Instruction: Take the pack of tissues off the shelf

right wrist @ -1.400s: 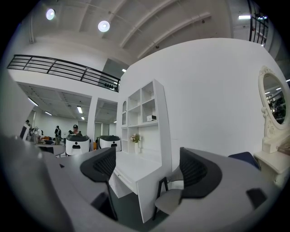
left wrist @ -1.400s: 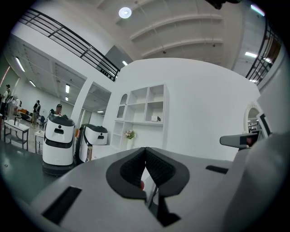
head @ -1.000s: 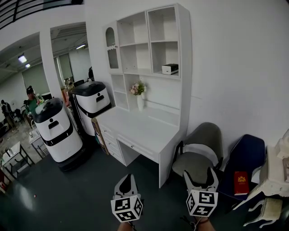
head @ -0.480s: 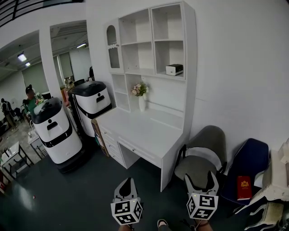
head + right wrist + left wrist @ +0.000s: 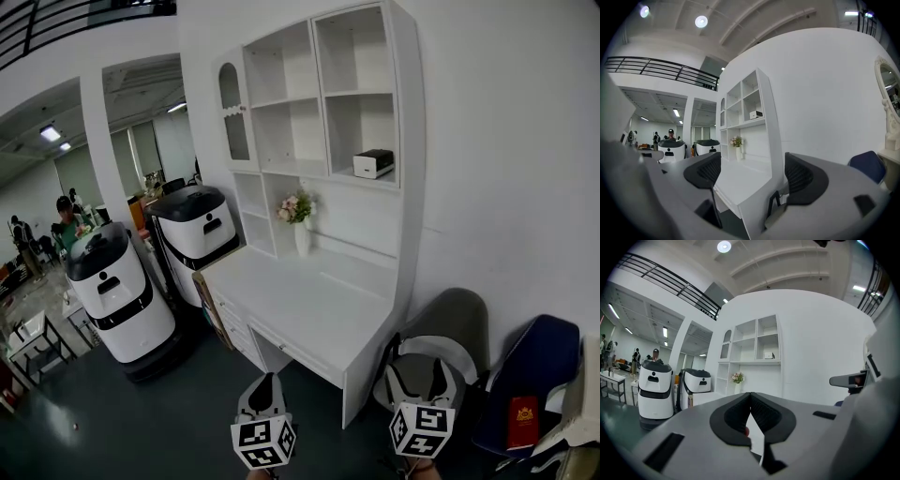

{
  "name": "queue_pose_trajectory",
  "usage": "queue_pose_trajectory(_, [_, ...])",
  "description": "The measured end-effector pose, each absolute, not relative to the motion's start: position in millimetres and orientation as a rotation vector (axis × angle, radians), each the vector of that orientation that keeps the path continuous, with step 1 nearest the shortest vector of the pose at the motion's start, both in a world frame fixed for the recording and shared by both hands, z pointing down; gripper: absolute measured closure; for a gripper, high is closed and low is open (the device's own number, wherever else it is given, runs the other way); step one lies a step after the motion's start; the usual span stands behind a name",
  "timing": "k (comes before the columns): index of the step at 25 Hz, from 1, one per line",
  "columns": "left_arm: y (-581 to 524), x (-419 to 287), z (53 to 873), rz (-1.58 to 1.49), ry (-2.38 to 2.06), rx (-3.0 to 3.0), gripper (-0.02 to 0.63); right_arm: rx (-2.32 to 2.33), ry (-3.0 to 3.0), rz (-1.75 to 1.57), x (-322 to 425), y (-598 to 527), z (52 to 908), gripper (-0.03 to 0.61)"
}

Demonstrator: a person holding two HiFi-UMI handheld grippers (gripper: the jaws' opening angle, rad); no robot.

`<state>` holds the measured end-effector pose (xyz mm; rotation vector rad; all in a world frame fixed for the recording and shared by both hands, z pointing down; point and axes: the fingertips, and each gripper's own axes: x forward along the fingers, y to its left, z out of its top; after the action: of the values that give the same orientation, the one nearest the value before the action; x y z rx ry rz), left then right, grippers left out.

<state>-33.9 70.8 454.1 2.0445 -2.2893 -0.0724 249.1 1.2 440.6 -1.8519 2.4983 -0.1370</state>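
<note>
Head view: pack of tissues (image 5: 374,163) is sitting on the shelf (image 5: 323,172), well away. Left gripper view: left tongs (image 5: 750,398) are pressing shut, empty. Right gripper view: right tongs (image 5: 752,174) are gaping wide (keep them wide, step closer).

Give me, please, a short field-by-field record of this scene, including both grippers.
tissue pack: in the right column of the shelf unit, second compartment from the top, untouched
shelf unit: white, above the desk, against the wall
desk: white; a vase of flowers stands at its back
left gripper: jaws together, nothing between them, low, well short of the shelves
right gripper: jaws apart, empty, also well short
beside desk: grey chair on one side, two white machines on the other
</note>
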Motion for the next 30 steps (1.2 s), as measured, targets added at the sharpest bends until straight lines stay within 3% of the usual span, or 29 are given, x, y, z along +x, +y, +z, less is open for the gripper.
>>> queue_pose_trajectory(30, [-211.0, -122.7, 451.2, -0.056, -2.202, 2.151, 0.595, -1.965, 2.439, -0.144, 172.6, -249.5, 441.2, 0.15])
